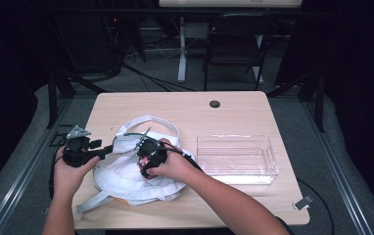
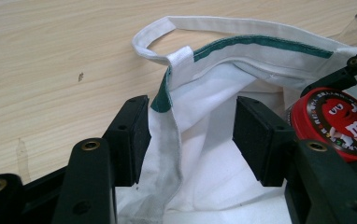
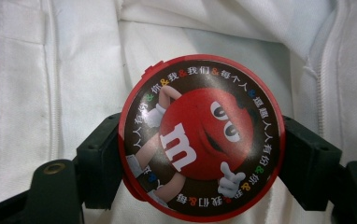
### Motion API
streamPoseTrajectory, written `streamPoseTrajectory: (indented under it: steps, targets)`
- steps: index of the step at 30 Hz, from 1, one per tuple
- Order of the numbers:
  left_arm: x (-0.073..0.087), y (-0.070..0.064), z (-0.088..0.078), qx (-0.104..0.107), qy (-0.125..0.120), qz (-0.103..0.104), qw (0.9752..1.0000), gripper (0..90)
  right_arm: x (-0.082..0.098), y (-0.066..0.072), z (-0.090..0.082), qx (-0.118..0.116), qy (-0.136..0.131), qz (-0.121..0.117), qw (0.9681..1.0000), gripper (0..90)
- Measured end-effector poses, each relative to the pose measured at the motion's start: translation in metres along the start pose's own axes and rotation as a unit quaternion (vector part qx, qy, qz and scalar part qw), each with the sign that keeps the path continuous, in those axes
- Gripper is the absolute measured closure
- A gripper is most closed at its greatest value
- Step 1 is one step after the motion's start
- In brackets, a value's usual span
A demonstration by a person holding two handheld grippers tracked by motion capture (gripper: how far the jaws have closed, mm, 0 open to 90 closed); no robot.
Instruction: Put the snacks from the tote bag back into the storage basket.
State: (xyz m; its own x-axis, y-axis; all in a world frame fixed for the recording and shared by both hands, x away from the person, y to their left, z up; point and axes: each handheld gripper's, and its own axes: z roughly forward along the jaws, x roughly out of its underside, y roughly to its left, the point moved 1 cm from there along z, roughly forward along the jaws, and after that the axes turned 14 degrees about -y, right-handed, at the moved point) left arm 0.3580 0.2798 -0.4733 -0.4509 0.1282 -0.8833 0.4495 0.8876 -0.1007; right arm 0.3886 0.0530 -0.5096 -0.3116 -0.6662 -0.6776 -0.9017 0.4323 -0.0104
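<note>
The round red M&M's tin (image 3: 202, 137) sits closest to the lens in the right gripper view, clamped by its rim between the two black jaws of the right hand-held gripper (image 3: 202, 154), one pad pressed against each side. Its lid faces the camera, printed with a red candy character and a ring of small coloured characters on a dark band. In the left gripper view the same tin (image 2: 338, 123) shows at the right edge, tilted, just above the mouth of the white cloth bag (image 2: 214, 154).

The left hand-held gripper (image 2: 188, 135) stands partly open, its jaws set on either side of the bag's green-trimmed edge; the fabric hangs between them, lying against the left pad and clear of the right one, so a firm pinch cannot be confirmed.

From the high view, the bag (image 1: 126, 181) lies crumpled on the near left part of the light wooden tabletop (image 1: 234, 112), one white handle looping away from the person. Both hands meet over it: the left hand (image 1: 70, 171) at the bag's left edge, the right hand (image 1: 175, 166) over its middle. A clear plastic bin (image 1: 236, 159) stands just right of the bag. A folding chair (image 1: 234, 44) stands on the floor beyond the tabletop.
</note>
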Motion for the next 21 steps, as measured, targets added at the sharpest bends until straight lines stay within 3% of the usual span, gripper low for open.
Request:
streamPoseTrajectory:
  steps: [21]
  targets:
    - [0.000, 0.003, -0.001, -0.001, -0.005, -0.002, 1.0000, 45.7, -0.022, 0.006, -0.023, 0.002, -0.001, -0.014, 0.9999, 25.1]
